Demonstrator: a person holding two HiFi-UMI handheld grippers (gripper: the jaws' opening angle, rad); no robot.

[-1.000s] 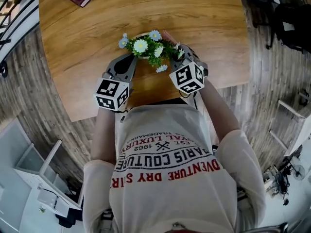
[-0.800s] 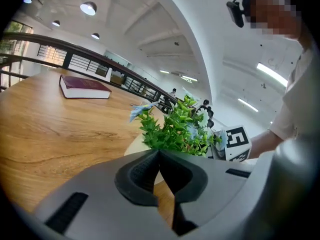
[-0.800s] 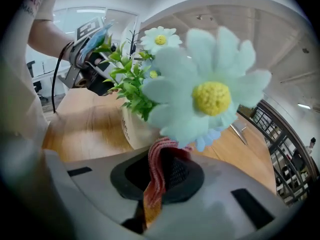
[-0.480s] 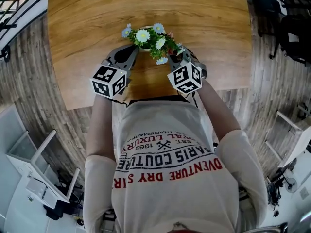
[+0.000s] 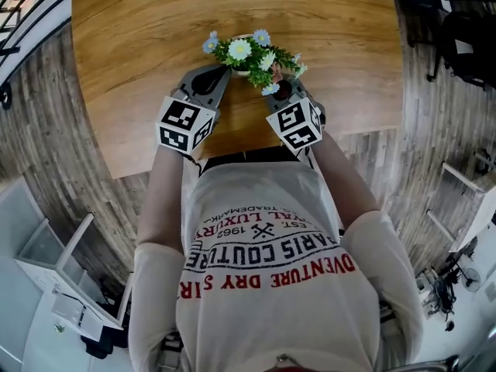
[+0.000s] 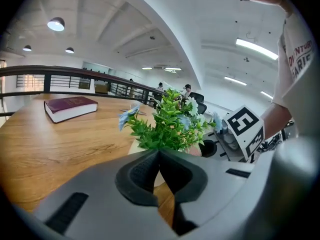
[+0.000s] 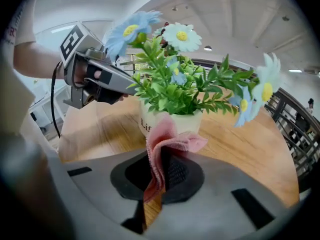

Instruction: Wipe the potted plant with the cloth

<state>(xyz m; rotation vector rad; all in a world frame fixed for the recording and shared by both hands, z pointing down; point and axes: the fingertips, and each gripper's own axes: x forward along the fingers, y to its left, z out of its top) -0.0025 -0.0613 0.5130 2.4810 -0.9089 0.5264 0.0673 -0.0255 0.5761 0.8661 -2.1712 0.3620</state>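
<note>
A small white pot (image 7: 176,123) with green leaves and white and blue daisies, the potted plant (image 5: 252,53), stands on the wooden table (image 5: 139,45) near its front edge. My right gripper (image 7: 159,156) is shut on a pink cloth (image 7: 167,143). The cloth's folded end sticks up against the near side of the pot. In the head view this gripper (image 5: 280,84) reaches the plant from the right. My left gripper (image 6: 159,152) is shut with nothing between its jaws, its tips at the plant's (image 6: 170,121) base on the left side (image 5: 223,74).
A dark red book (image 6: 70,107) lies far back on the table to the left. The table's front edge runs just under both grippers, close to the person's body. Wooden floor surrounds the table, and white furniture (image 5: 58,270) stands at the lower left.
My right gripper has shifted a little along the pot's side with the cloth and rolled slightly. The left gripper has stayed at the pot, rolling a bit.
</note>
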